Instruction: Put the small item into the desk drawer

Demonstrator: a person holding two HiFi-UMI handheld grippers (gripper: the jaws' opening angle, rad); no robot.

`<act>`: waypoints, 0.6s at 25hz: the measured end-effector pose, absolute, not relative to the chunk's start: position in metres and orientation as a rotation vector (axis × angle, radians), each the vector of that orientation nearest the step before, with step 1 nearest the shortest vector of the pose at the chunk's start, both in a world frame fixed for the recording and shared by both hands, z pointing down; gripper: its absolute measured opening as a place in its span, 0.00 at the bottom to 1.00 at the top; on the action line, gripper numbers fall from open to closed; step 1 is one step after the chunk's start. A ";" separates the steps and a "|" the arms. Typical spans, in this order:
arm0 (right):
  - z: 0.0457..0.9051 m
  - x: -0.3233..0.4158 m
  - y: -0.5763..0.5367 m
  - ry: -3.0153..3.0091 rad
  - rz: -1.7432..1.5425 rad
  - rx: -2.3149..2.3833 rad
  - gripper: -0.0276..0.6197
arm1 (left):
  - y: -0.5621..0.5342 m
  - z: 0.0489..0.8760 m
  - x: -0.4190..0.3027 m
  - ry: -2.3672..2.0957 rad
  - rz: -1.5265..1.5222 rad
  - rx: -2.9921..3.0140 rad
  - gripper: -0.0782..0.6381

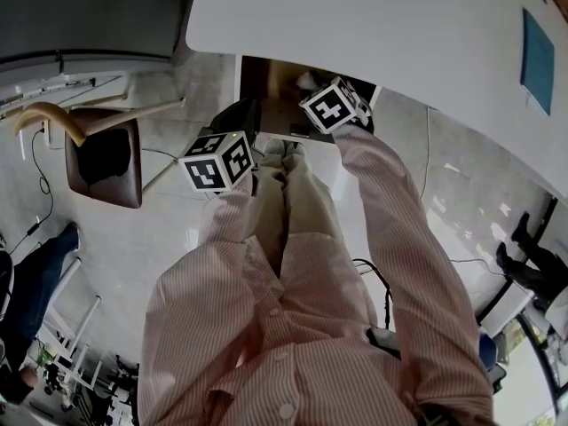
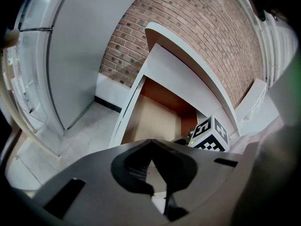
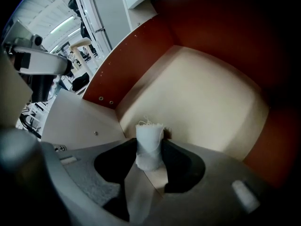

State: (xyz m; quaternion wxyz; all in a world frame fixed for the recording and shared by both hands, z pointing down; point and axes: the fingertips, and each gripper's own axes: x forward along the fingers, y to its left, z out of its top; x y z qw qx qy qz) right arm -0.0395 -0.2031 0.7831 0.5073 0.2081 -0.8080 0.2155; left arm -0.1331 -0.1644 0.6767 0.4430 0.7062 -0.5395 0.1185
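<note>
The desk drawer [image 1: 266,87] stands pulled out under the white desk top [image 1: 373,25]. Its pale wooden bottom [image 3: 207,98] and red-brown walls fill the right gripper view. My right gripper [image 3: 150,146] hangs over the inside of the drawer, shut on a small white cloth roll [image 3: 149,134] with a frayed top, which stands upright between the jaws. My left gripper [image 2: 150,142] is shut with nothing in it, held back from the drawer's front left. From there it sees the open drawer [image 2: 155,119] and the right gripper's marker cube [image 2: 210,134].
A brown chair [image 1: 105,162] stands on the floor at the left. A blue flat thing [image 1: 537,47] lies on the desk top at the far right. A brick wall [image 2: 188,36] rises behind the desk. My striped-shirt sleeves [image 1: 390,229] reach forward.
</note>
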 end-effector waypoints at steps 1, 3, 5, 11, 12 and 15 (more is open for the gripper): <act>0.782 -0.041 -0.203 -1.958 0.526 0.499 0.30 | -0.164 0.677 -0.132 -1.336 0.295 1.753 0.11; 0.778 -0.042 -0.202 -1.974 0.544 0.498 0.31 | -0.163 0.676 -0.132 -1.331 0.298 1.753 0.11; 0.779 -0.041 -0.200 -1.975 0.561 0.503 0.31 | -0.162 0.673 -0.131 -1.328 0.301 1.755 0.11; 0.763 -0.038 -0.197 -1.991 0.605 0.551 0.31 | -0.162 0.661 -0.131 -1.328 0.300 1.766 0.11; 0.759 -0.037 -0.196 -1.996 0.610 0.556 0.31 | -0.162 0.659 -0.131 -1.330 0.299 1.766 0.11; 0.747 -0.033 -0.196 -2.011 0.592 0.578 0.28 | -0.162 0.649 -0.130 -1.333 0.293 1.775 0.11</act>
